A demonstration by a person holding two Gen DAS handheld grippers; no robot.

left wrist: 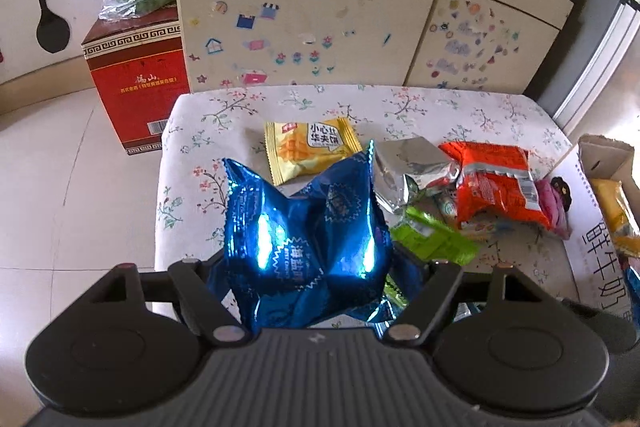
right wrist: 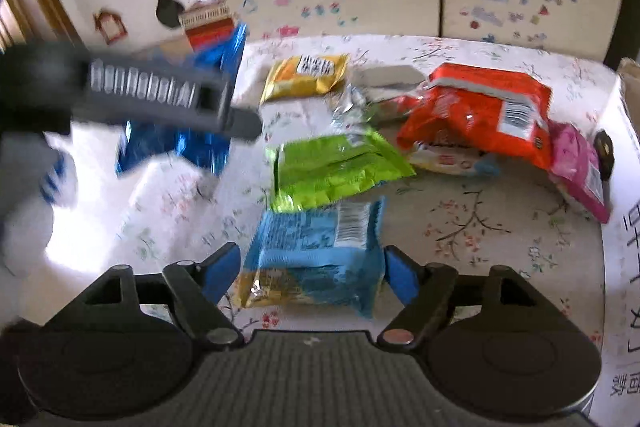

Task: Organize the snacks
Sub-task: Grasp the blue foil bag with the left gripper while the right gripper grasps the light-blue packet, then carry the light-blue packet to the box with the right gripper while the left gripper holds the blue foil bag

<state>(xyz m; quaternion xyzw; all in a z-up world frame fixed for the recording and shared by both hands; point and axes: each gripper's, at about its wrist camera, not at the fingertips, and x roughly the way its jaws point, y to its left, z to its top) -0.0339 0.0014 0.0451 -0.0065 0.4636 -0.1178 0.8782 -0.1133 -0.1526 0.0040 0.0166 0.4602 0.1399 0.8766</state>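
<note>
My left gripper (left wrist: 308,267) is shut on a shiny dark blue snack packet (left wrist: 304,227) and holds it above the floral tablecloth (left wrist: 208,115); the packet also shows in the right wrist view (right wrist: 188,131), with the left gripper (right wrist: 240,119) blurred at the left. My right gripper (right wrist: 312,267) is open, its blue pads on either side of a light blue and yellow packet (right wrist: 316,259) lying on the cloth. Beyond lie a green packet (right wrist: 340,167), a yellow packet (right wrist: 304,75), a silver packet (right wrist: 384,79), an orange packet (right wrist: 480,107) and a pink packet (right wrist: 580,167).
A white cardboard box (left wrist: 592,227) with black characters stands at the table's right edge, with a yellow packet (left wrist: 616,211) inside. A sticker-covered cabinet (left wrist: 304,27) stands behind the table. A red carton (left wrist: 136,83) with a plastic bag on top sits on the floor at the left.
</note>
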